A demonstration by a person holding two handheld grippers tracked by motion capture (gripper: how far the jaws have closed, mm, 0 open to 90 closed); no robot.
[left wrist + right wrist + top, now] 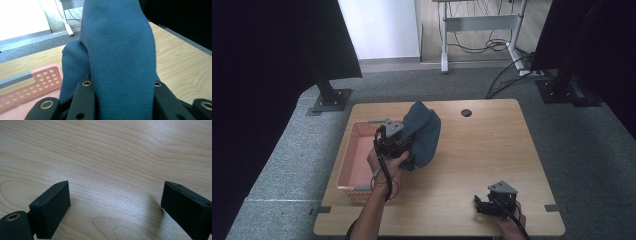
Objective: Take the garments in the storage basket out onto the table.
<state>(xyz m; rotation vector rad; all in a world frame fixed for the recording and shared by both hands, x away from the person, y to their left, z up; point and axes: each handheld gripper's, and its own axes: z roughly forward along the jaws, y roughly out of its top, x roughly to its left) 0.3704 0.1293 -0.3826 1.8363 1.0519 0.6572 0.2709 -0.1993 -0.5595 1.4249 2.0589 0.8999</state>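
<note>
One wooden tabletop (482,165) carries everything, and its far edge has one small dark round hole (466,112) near the middle. One pink perforated basket (357,160) sits along the left edge, reaching toward the near-left corner. One blue cloth (424,132) hangs bunched just right of the basket, toward the far-left part of the tabletop, lifted by the left gripper (399,145). Two grippers are in play, one in each hand; the right gripper (484,205) rests at the near edge, toward the near-right corner, well apart from the cloth.

The high view gives the whole layout: the cloth beside the basket, both forearms, and the grey plate on each gripper. The left gripper view adds what that one cannot: the cloth's (120,62) ribbed knit rising as a thick fold between the black fingers (85,97), which are clamped on it from both sides, with a corner of the basket (45,80) low at the left. The right gripper view shows its two fingers (53,207) standing wide apart with bare wood grain between them, holding nothing.
</note>
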